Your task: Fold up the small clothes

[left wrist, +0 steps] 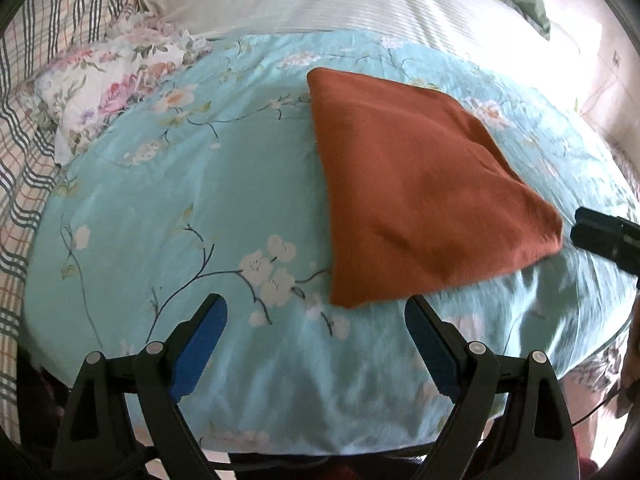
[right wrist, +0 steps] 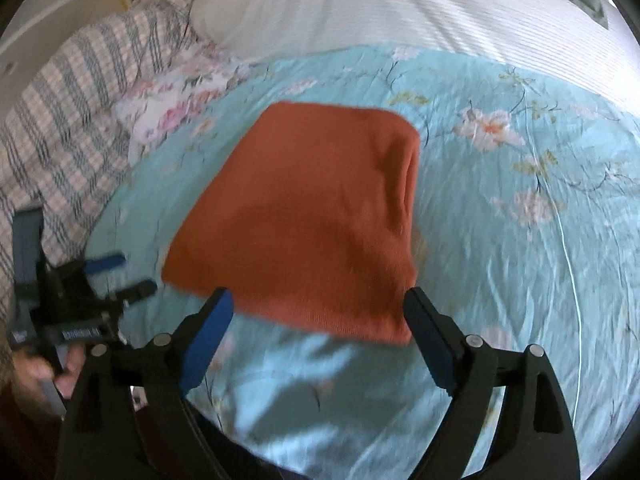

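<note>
1. Loads of bare teal floral quilt [left wrist: 168,208] left of the folded rust cloth [left wrist: 420,184], easy pass there.
2. Floral pillow [left wrist: 116,88] and plaid blanket [right wrist: 68,120] crowd the left edge.
3. White striped sheet [right wrist: 400,12] behind is wide open.

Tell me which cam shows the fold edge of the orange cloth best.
Right wrist view. The orange cloth fills the middle there, and its doubled, rounded edge runs down its right side in plain sight. The left wrist view shows the cloth whole but from its other side, as a flat patch on the floral cover, without clear layers.
</note>
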Demonstrator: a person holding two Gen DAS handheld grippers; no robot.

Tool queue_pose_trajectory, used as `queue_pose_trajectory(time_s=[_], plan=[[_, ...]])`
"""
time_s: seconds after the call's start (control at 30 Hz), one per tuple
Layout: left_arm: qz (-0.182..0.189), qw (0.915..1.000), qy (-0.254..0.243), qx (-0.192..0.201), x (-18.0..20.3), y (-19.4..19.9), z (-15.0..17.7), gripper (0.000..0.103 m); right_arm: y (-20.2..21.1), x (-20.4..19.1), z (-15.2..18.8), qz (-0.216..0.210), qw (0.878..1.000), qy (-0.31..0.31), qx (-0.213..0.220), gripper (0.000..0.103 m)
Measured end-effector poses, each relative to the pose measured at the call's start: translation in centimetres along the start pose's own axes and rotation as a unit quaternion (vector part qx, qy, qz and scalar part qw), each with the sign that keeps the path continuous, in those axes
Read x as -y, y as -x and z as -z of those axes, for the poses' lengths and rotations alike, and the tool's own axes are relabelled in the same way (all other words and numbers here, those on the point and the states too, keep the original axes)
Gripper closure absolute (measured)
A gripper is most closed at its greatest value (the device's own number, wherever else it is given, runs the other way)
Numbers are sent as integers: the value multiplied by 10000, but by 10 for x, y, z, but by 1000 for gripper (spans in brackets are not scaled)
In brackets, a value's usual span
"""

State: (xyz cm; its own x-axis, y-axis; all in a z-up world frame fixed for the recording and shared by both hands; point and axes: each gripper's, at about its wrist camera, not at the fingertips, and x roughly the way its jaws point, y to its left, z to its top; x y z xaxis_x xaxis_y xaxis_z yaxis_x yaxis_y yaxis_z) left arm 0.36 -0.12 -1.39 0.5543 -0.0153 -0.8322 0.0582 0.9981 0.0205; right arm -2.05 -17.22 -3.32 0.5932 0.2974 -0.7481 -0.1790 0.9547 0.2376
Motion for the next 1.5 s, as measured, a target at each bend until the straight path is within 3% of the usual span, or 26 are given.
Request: queue_pose_trajectory(time_s=[0.33,0.77,1.5], plan=[[-55,9994,-312,117,4,20,11,12,15,-7,40,324,9978,438,-375,9],[-218,9970,-638,383,14,55,-1,11,46,-26,31,227,9947,963,-265,5],[-311,9976,-591,178,20,32,-4,11,15,-16,19,111,9977,568,-366,4]])
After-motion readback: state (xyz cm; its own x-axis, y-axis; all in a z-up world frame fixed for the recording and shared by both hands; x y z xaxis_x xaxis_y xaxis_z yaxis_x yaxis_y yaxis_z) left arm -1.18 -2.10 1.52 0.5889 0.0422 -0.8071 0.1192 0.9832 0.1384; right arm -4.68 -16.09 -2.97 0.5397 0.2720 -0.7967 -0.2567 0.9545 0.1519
